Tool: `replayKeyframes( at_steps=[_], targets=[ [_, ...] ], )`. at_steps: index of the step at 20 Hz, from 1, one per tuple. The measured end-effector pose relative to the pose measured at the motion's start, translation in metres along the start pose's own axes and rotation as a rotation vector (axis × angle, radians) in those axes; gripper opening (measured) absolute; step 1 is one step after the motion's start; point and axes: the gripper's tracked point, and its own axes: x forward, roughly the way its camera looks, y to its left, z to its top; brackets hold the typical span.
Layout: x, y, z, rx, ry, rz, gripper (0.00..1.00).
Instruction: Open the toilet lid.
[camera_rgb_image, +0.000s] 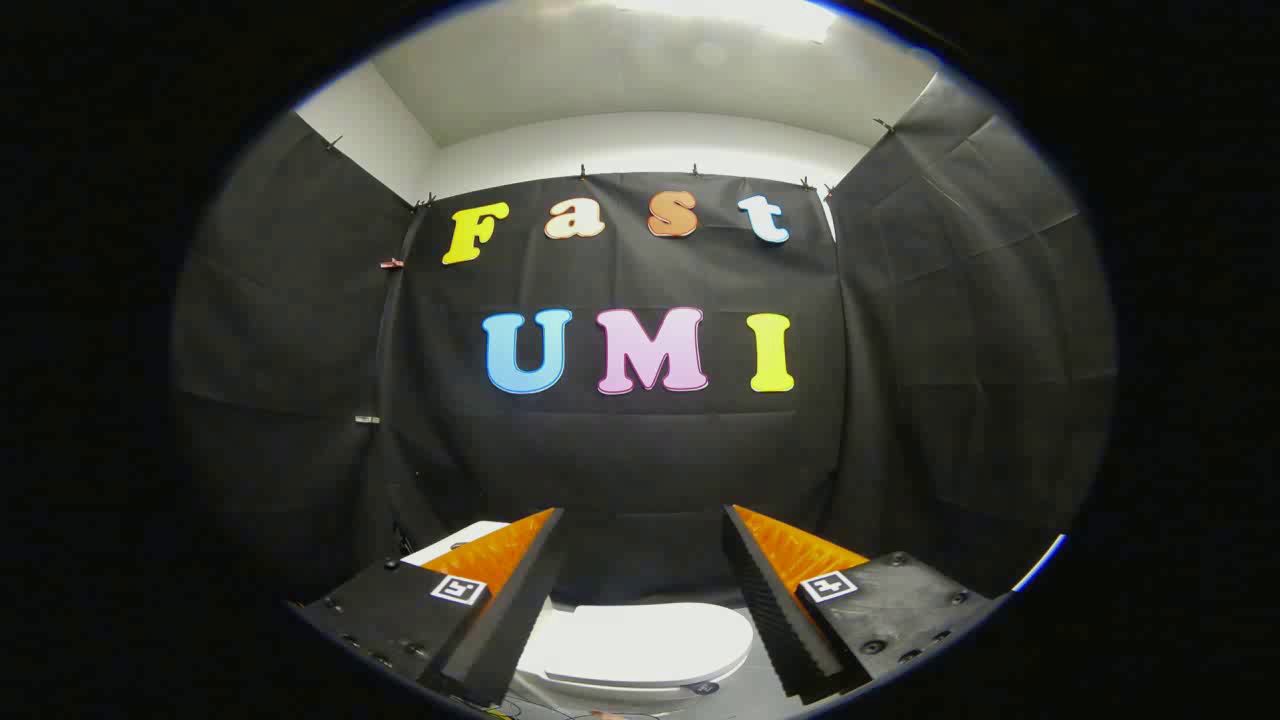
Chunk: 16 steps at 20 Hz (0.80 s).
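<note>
While its two fingers stand wide apart with nothing between them, the tool (645, 590) hangs above the toilet and touches nothing; one finger (510, 600) rises from about seven o'clock and the other finger (775, 600) from about five o'clock, each bearing a small square marker (459, 589) on its flat outer block. Low in the gap between the fingers, at six o'clock and well below their tips, lies the white toilet lid (650, 645), flat and closed over the bowl, its rounded front toward four o'clock and its near edge partly hidden behind the seven-o'clock finger. Just past that finger, near eight o'clock, a corner of a white tank (455, 540) peeks out, most of it hidden. Grey floor (755, 690) shows beside the lid toward five o'clock. Beyond the fingertips, from nine through twelve to three o'clock, black cloth walls (640, 460) close the booth on three sides, hung by small clips along the top. Farthest off, at twelve o'clock, a white ceiling (620, 70) carries a bright light (740, 15).
</note>
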Motion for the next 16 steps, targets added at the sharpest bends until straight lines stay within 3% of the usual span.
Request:
replayKeyframes(
  at_steps=[16],
  targets=[
    [0.0034,0.0095,-0.0049,0.013,0.009,0.029,0.98]
  ],
)
